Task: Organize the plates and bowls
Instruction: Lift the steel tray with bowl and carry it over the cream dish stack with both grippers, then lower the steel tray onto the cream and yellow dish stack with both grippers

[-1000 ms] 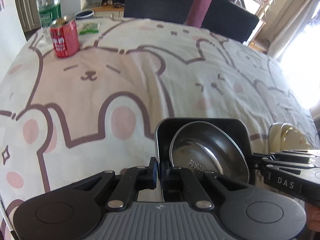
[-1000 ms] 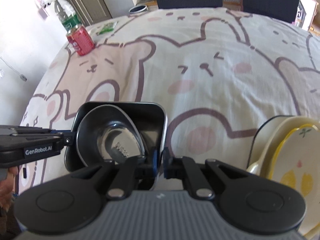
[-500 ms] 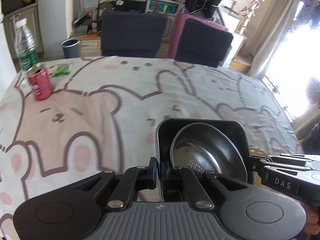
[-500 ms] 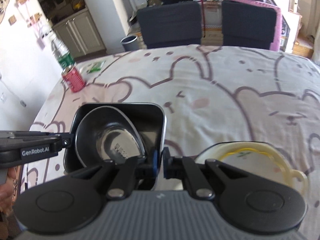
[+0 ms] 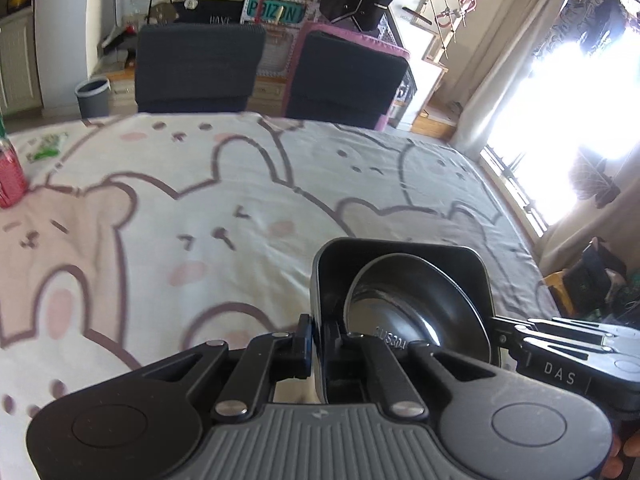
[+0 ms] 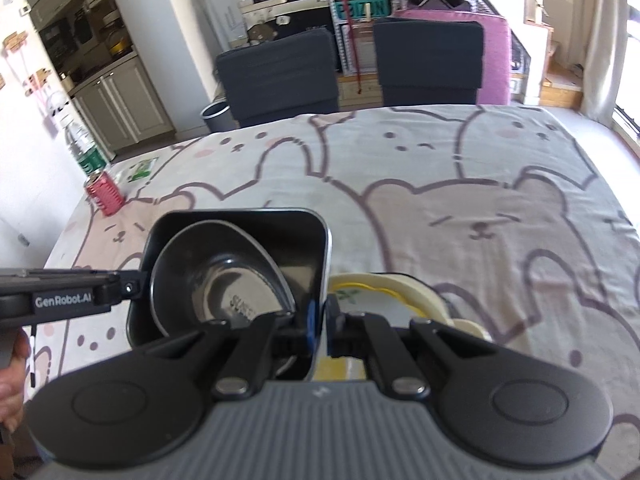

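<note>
A: Big tabletop (image 6: 440, 168) with bear cloth, lots of bare room in the middle. Step now?

B: Carrying the black square tray (image 5: 400, 252), steel bowl (image 5: 416, 304) inside, up off the cloth.

A: Fingers?

B: Left gripper (image 5: 318, 344) clenched on 1 tray wall, right gripper (image 6: 320, 320) clenched on the other.

A: Next?

B: Probably lower it level somewhere bare. Mind the yellow plate (image 6: 384, 288) just beside, and the red can (image 6: 105, 198) far off.

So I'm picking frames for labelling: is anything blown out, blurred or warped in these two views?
Left wrist view: the window is blown out to white, the tablecloth is smeared at lower left, and the steel bowl carries bright glare. Right wrist view: evenly lit, though the red can looks soft. Both views bend straight edges near the borders.
</note>
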### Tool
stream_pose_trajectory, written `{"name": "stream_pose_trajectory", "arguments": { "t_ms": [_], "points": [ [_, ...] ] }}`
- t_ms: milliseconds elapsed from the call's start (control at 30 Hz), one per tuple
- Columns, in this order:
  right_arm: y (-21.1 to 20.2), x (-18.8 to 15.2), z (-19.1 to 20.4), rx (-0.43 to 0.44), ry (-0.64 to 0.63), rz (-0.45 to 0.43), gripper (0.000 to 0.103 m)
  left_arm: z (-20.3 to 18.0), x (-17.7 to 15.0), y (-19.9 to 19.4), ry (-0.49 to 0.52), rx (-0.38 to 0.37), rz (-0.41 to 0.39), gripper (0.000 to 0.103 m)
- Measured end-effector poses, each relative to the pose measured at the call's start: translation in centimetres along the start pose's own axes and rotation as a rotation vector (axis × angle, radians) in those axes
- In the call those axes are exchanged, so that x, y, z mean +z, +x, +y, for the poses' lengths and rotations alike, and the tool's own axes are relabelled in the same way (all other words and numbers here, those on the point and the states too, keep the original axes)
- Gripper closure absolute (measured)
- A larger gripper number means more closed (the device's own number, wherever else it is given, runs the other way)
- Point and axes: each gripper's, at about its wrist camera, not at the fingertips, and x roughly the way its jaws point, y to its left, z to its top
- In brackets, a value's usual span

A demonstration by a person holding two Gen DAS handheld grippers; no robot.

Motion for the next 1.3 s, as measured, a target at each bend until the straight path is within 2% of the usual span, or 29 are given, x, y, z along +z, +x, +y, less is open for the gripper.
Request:
{"name": "stream_pose_trajectory", "arguments": {
  "t_ms": [233, 500, 967, 1300],
  "points": [
    [-1.0, -1.2, -3.2, -0.041, 0.034, 0.023, 0.098, -2.8, -1.3, 2.2, 0.014, -0.014, 0.059, 0.098],
    [-0.6, -2.0, -5.0, -0.054, 0.038, 0.082, 0.098, -3.5, -2.2, 4.3, -0.007, 0.003, 0.116, 0.098],
    [1.3, -2.4, -5.4, -0.074, 0.026, 0.164, 0.098, -4.0, -2.6, 5.9, 0.014, 0.023, 0.165, 0.098],
    [2.4, -2.0, -6.0, -0.065, 0.044, 0.191, 0.098, -3.9, -2.6, 6.5, 0.017, 0.034, 0.177, 0.098]
  ]
}}
